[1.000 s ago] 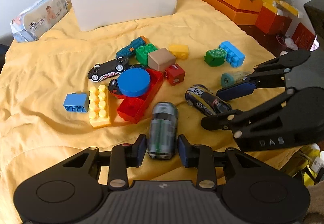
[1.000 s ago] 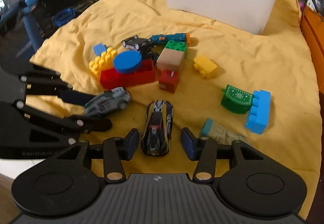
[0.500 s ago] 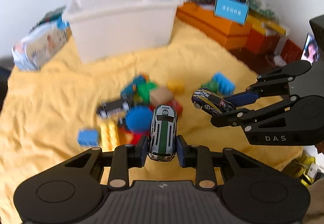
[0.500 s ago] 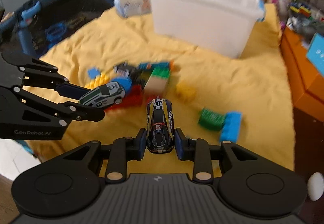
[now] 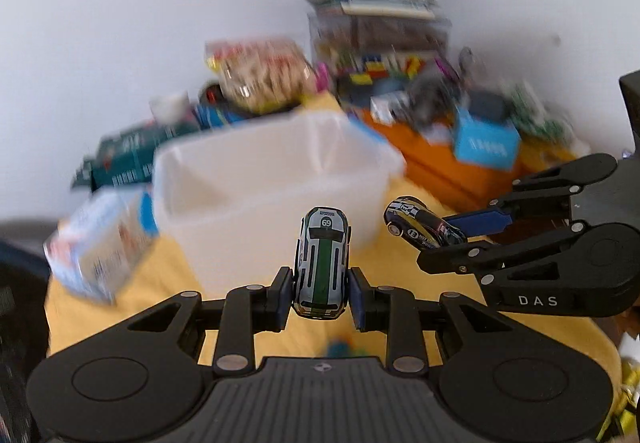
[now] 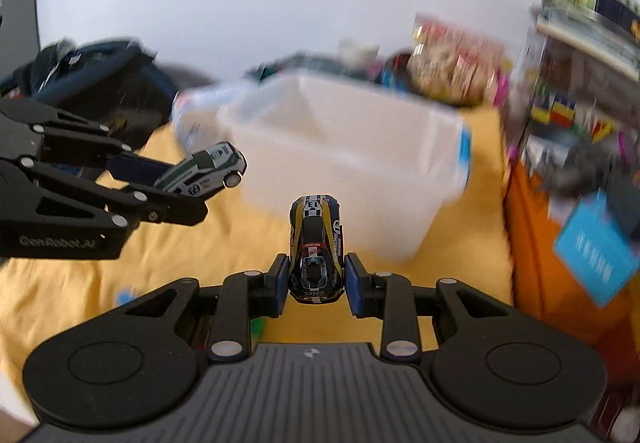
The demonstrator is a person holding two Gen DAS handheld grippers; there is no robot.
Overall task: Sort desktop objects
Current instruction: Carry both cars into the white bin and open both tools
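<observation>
Both pairs of tongs have just been closing, and each now grips a toy car by its flanks: my left tongs are clamped on the white car with the green stripe, my right tongs on the black car with yellow trim; a second ago both cars lay on the yellow cloth among the blocks, with the pads standing apart on either side of them; now both are lifted clear of the cloth and carried nose-forward toward the white bin; the pile of blocks has dropped almost out of view, only a blurred scrap of colour showing below the left tongs; the bin, seen mostly from its side before, now shows its open mouth, and what I can see of the inside looks bare; the background is smeared, so contents beyond it are not legible; judgement: pick-up is done for these two cars, transfer is under way, and release over the bin is the next step; the cars are small and hard-shelled, held only at mid-body, so a tilt could let one slip.
</observation>
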